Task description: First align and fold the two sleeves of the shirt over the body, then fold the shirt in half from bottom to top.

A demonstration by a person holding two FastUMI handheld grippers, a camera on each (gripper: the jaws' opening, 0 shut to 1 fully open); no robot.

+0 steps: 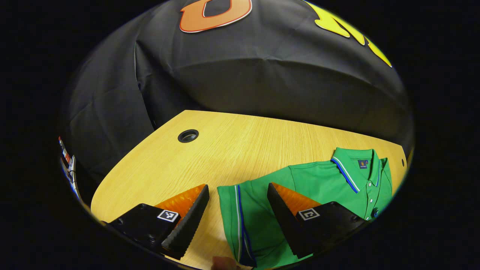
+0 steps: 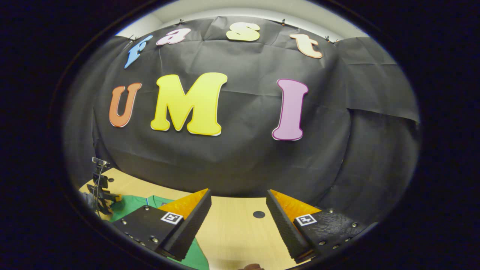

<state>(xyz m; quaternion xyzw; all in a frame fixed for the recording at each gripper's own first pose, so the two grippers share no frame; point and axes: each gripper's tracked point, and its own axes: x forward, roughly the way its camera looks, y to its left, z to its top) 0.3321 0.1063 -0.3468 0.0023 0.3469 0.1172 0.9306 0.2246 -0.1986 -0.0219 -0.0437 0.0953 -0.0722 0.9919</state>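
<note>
On the table (image 1: pixel 232 150), flat green shirt (image 1: pixel 322 183)

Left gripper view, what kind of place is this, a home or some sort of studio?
Most likely a recording booth, not a home: black cloth hangs as the wall behind a bare wooden table with a cable hole, and a green polo shirt lies flat between the open left tongs.

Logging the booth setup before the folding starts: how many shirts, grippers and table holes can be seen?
Shirts: 1, the green polo shirt
Grippers: 2, left gripper and right gripper, jaws apart
Table holes: 2
Total: 5
</note>
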